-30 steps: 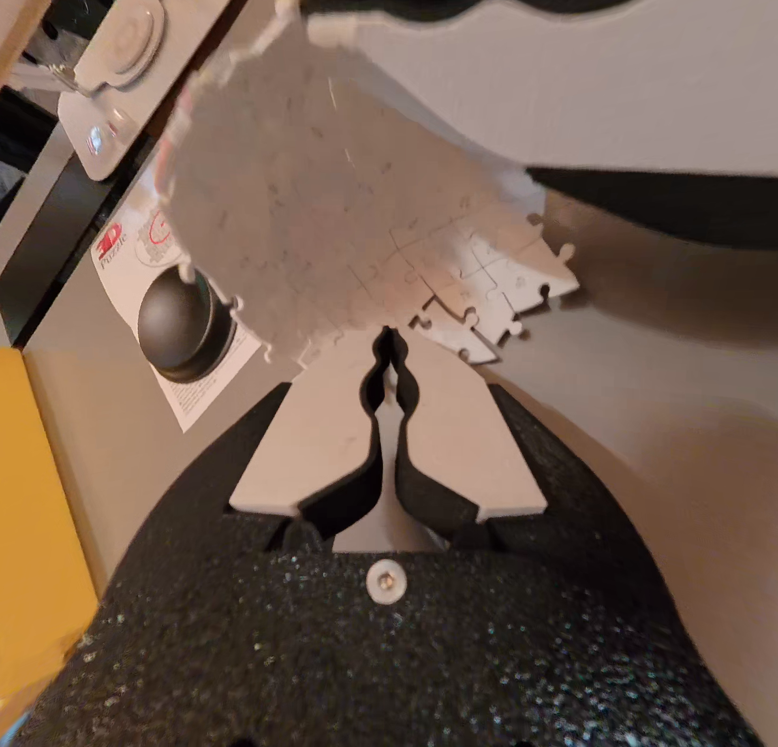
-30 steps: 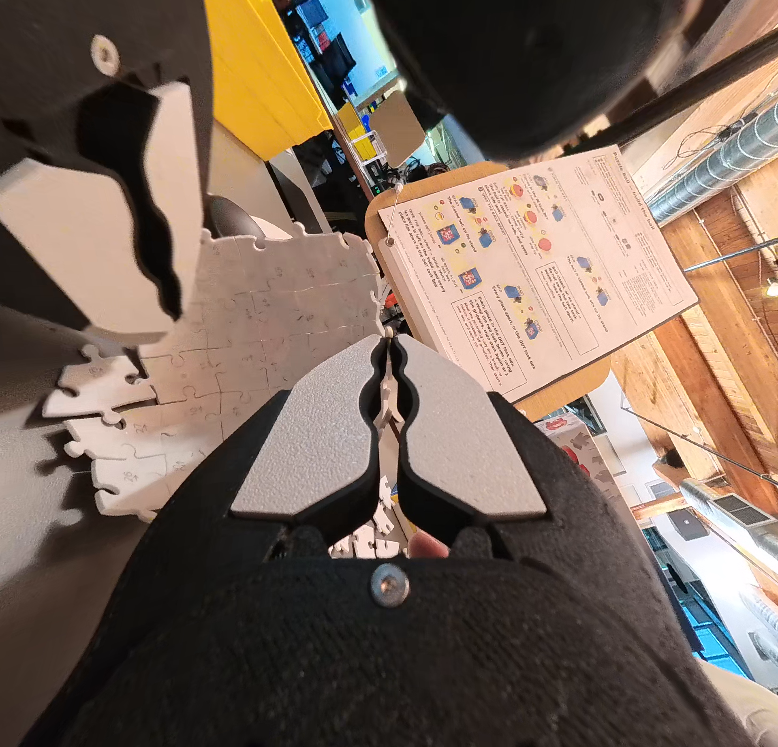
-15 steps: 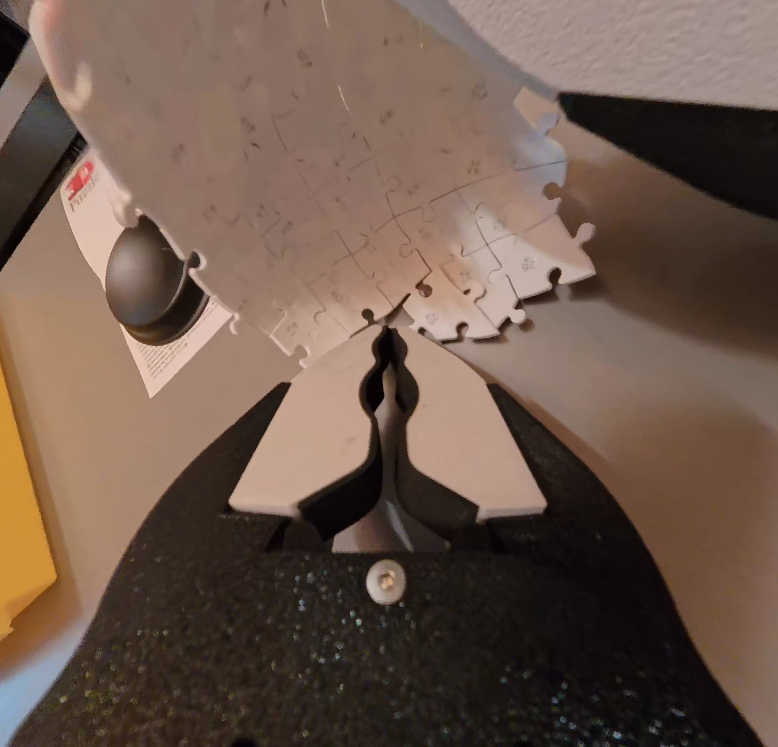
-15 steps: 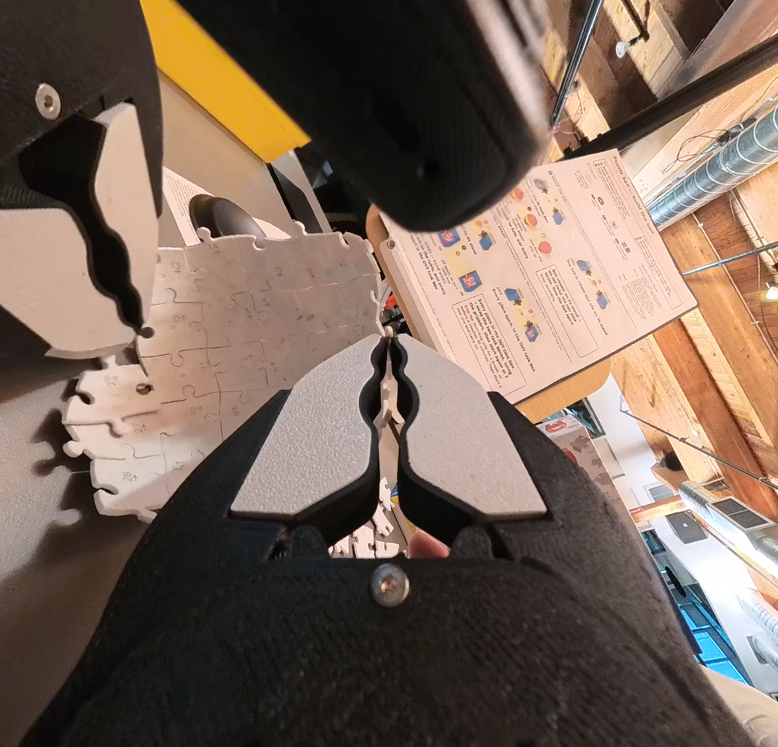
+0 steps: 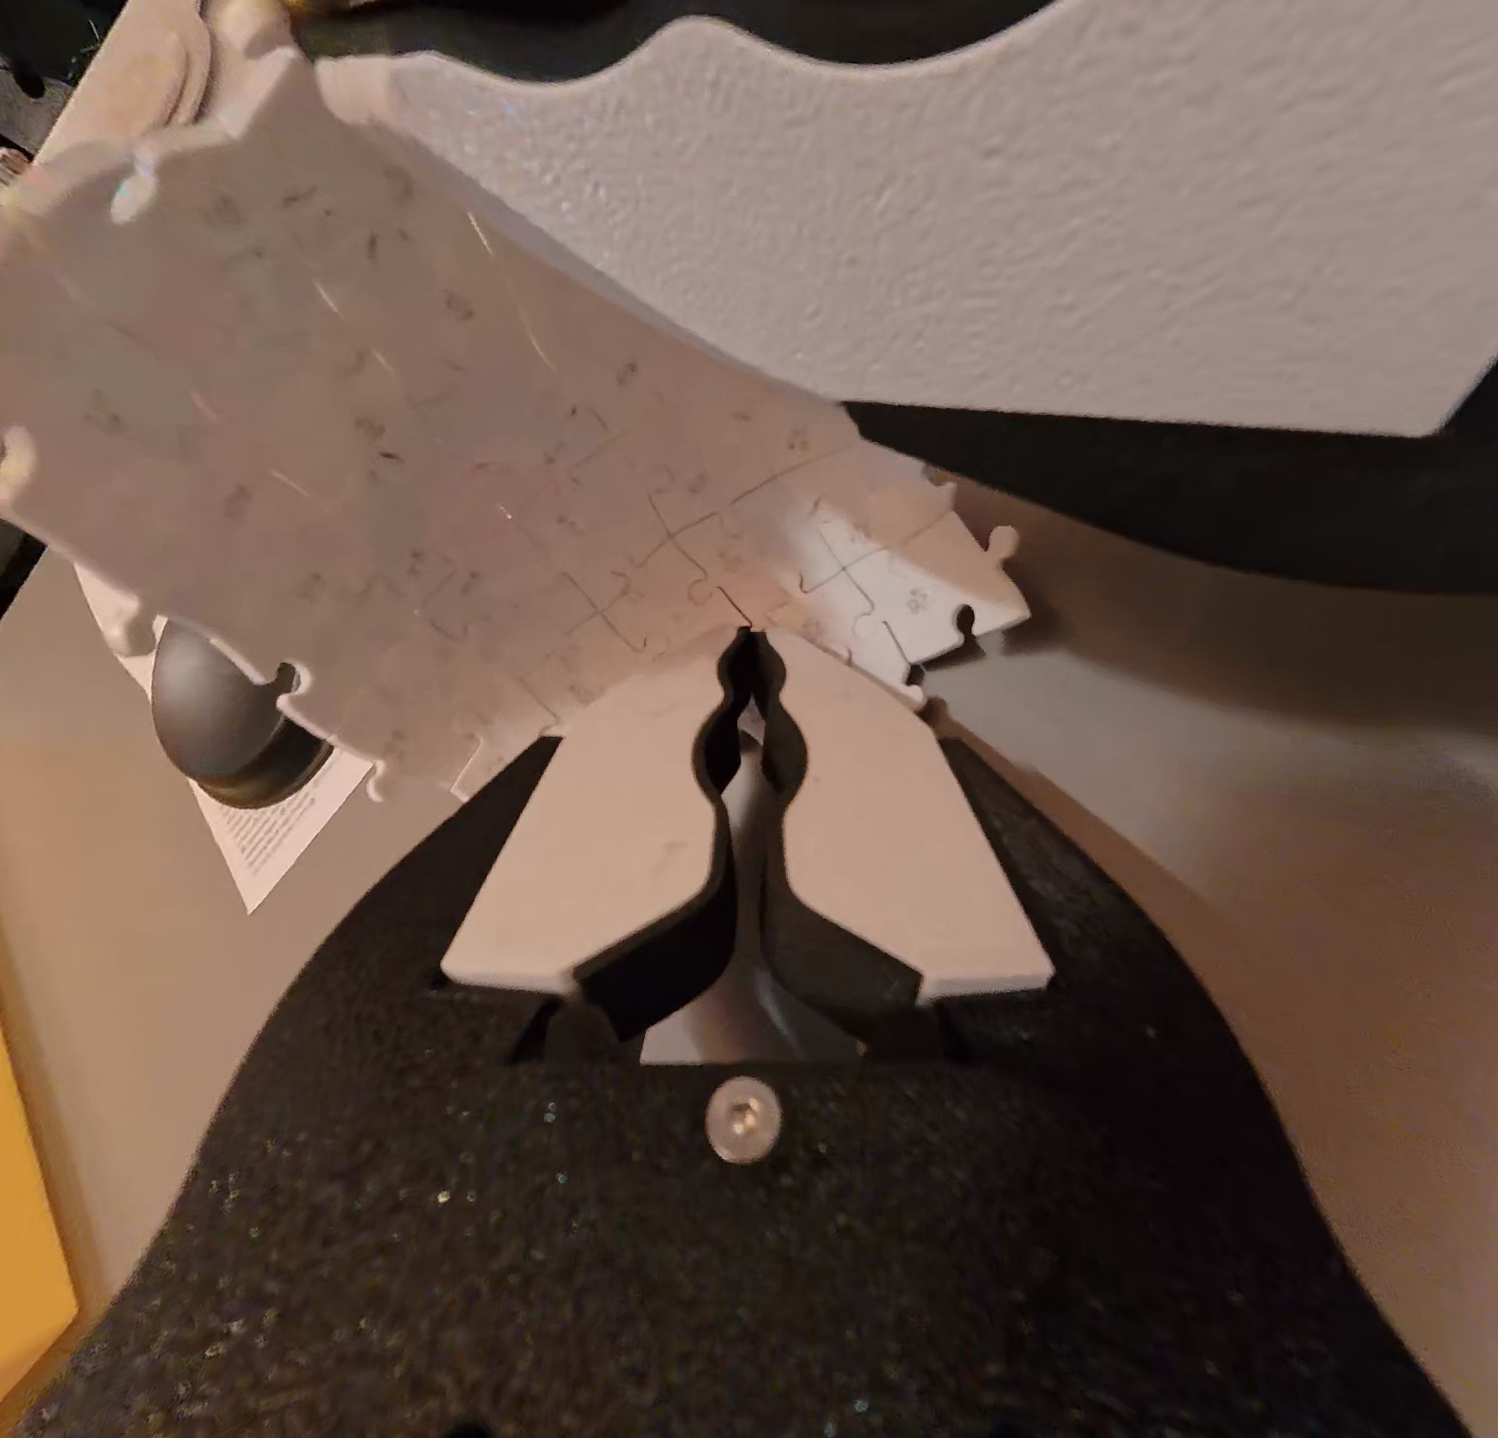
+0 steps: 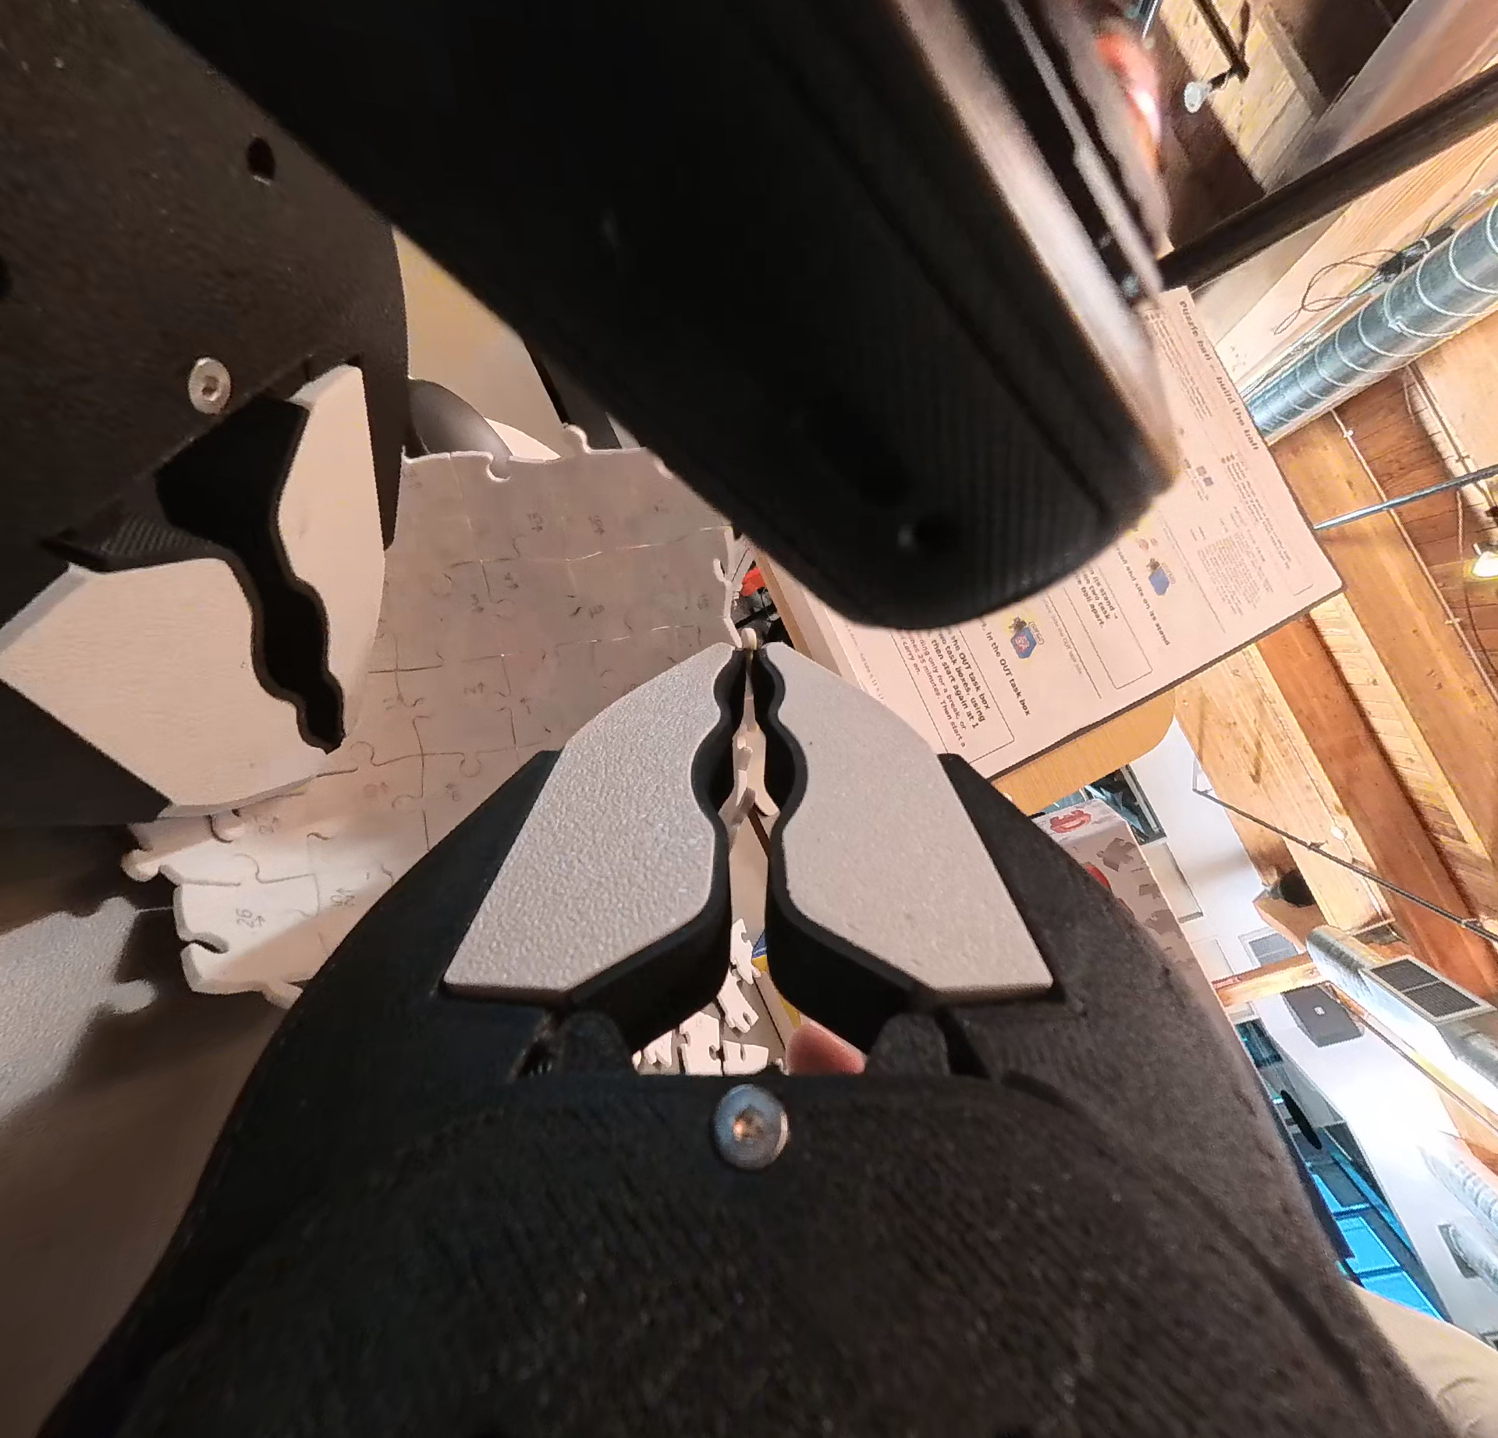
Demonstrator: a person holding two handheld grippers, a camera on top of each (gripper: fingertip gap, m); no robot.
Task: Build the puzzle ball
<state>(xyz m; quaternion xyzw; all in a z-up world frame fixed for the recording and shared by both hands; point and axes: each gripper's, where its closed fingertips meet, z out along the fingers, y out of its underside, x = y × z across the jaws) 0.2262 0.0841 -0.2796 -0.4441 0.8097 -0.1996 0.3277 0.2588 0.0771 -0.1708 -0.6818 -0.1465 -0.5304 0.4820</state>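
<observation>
Both grippers are clenched on opposite edges of the puzzle sheet [image 5: 454,459], left gripper [image 5: 750,637] below and right gripper [image 6: 750,653] at the side. Held off the desk [image 5: 1216,750], the curved sheet seems braced for closing into a ball.

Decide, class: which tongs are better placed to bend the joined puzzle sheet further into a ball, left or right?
Probably the right. The left tongs are shut on the puzzle sheet's lower edge, anchoring it near the grey table. The right tongs pinch its raised edge, freer to curl it.
</observation>
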